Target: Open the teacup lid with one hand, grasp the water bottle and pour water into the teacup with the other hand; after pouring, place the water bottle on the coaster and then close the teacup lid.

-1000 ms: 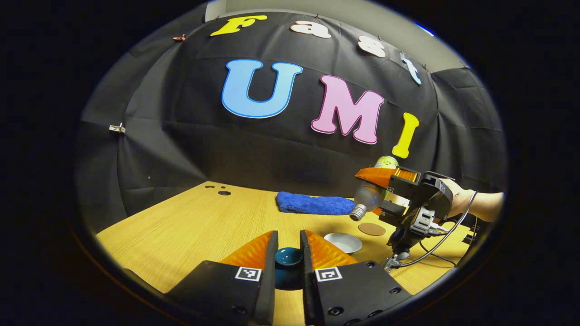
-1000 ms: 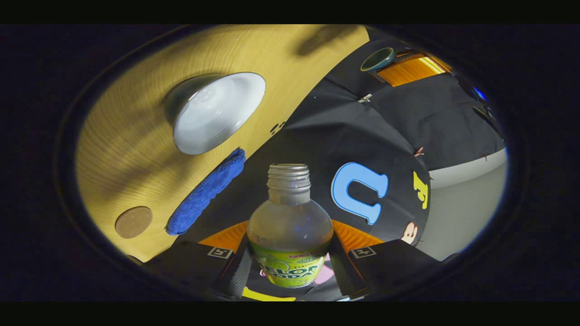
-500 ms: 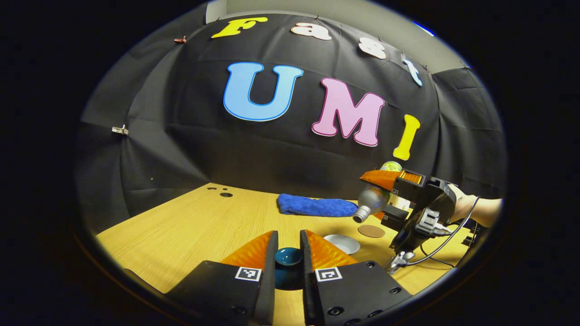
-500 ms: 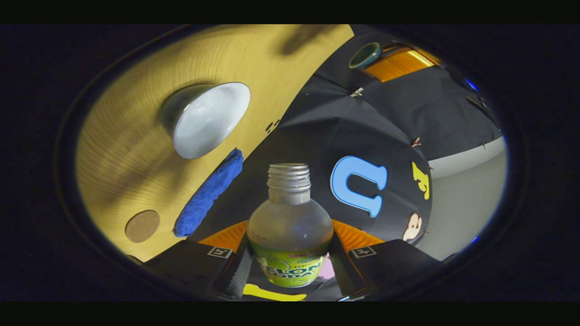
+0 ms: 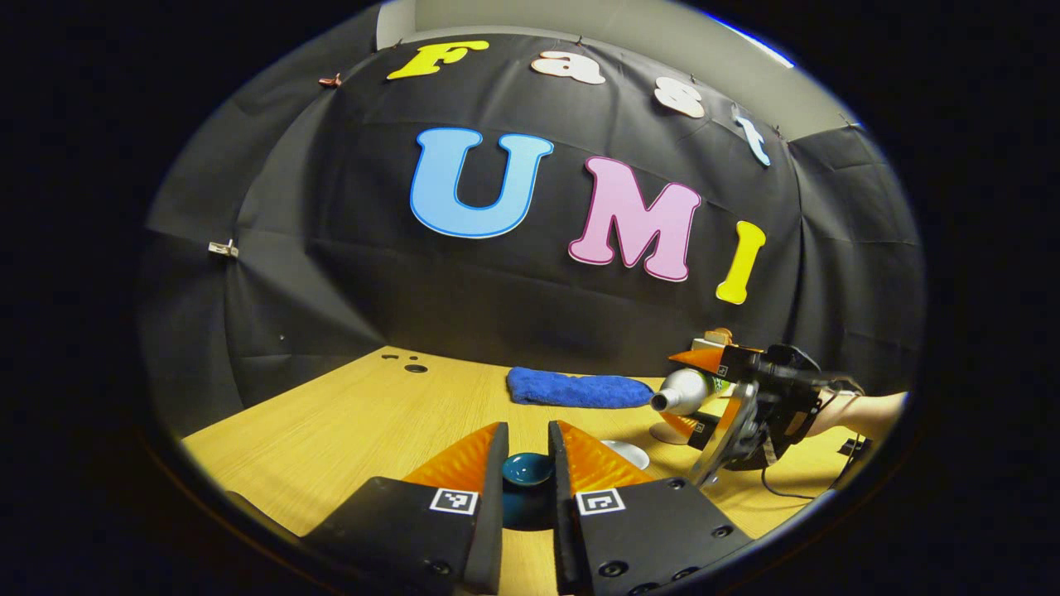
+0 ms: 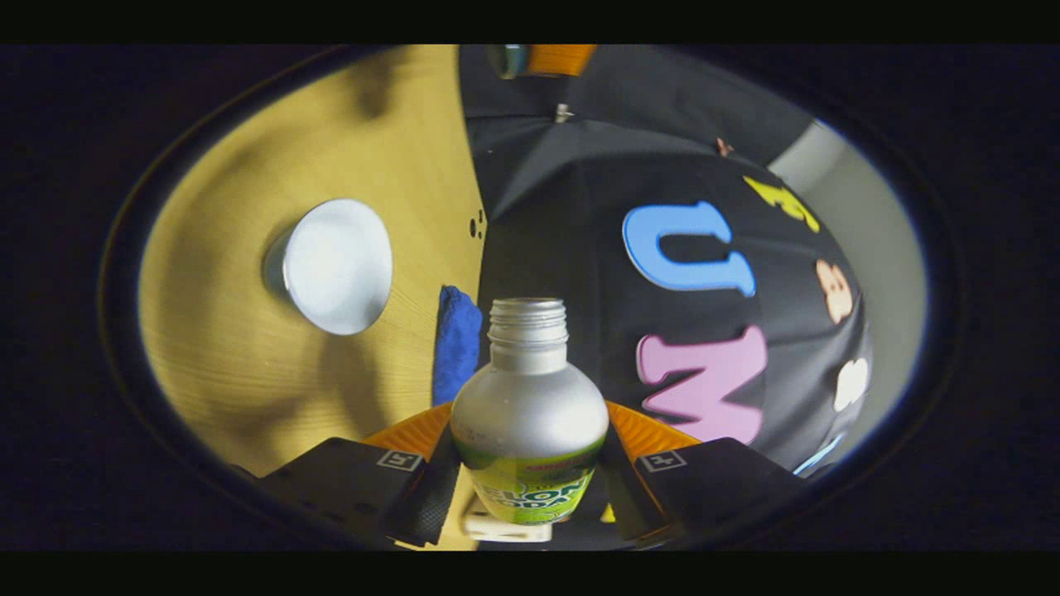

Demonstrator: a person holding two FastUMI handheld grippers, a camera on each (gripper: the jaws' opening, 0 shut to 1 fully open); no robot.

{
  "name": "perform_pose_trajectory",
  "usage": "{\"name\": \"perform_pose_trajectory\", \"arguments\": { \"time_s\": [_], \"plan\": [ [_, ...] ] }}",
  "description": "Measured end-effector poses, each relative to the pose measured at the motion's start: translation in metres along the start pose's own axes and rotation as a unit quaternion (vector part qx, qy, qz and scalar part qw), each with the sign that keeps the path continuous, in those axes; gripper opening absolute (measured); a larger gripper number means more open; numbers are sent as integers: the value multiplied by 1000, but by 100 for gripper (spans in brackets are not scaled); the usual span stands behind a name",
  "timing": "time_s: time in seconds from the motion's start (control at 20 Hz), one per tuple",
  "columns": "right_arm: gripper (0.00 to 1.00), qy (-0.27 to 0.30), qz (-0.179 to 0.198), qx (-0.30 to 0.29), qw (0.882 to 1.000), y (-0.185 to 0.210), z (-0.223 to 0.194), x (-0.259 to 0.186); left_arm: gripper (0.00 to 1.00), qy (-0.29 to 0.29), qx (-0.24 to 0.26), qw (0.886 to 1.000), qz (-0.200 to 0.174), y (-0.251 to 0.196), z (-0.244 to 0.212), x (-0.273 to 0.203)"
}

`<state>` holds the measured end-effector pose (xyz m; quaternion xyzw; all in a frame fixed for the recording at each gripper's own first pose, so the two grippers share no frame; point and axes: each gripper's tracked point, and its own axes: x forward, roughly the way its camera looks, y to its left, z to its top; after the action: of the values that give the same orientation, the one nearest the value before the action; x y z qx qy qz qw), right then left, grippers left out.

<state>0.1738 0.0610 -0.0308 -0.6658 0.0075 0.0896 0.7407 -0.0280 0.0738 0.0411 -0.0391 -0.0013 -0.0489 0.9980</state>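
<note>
My left gripper (image 5: 527, 439) is shut on the dark teal teacup lid (image 5: 527, 470) and holds it above the table. In the left gripper view the open white-lined teacup (image 5: 627, 453) stands just right of it. Farther right, my right gripper (image 5: 694, 391) is shut on the silver water bottle (image 5: 683, 392), which lies nearly level with its uncapped mouth pointing left. The brown coaster (image 5: 665, 433) peeks out below the mouth. In the right gripper view the bottle (image 6: 530, 406) sits between the fingers of my right gripper (image 6: 530, 424), with the teacup (image 6: 335, 266) off to the left.
A folded blue towel (image 5: 580, 387) lies at the back of the wooden table (image 5: 348, 422), near the black cloth wall. A hand and a cable trail behind the right gripper at the table's right edge. Small holes mark the table's far left corner.
The right gripper has dropped lower and rolled the bottle from mouth-down to about level, drawing back from above the teacup. The left gripper and lid have stayed put.
</note>
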Motion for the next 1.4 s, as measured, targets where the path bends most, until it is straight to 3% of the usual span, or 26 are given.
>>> {"name": "perform_pose_trajectory", "arguments": {
  "time_s": [0.2, 0.4, 0.6, 0.8, 0.95, 1.05, 1.25, 1.4],
  "plan": [
    [79, 33, -1, 159, 987, -24, -19, -12, 29, -3, 1, 1000, -7, -11, 3, -2],
    [79, 54, 1, 287, 956, -40, -38, -27, 29, -2, -6, 1000, -21, -26, 3, -1],
    [79, 60, 4, 449, 892, -58, -52, -39, 29, -4, -4, 1000, -26, -36, 5, -1],
    [80, 42, -19, 546, 836, -90, -73, -45, 29, 0, -2, 1000, -31, -47, 2, 0],
    [80, 28, -36, 626, 778, -105, -87, -40, 29, 2, -3, 999, -39, -56, -1, 0],
    [79, 12, -44, 660, 750, -108, -93, -34, 29, 2, 2, 999, -39, -58, -1, -1],
    [79, 23, -54, 662, 747, -89, -105, -18, 29, 4, 0, 999, -37, -58, -3, -1],
    [79, 16, -49, 680, 731, -71, -104, 2, 32, 10, 1, 999, -33, -54, -7, -1]
  ]
}}
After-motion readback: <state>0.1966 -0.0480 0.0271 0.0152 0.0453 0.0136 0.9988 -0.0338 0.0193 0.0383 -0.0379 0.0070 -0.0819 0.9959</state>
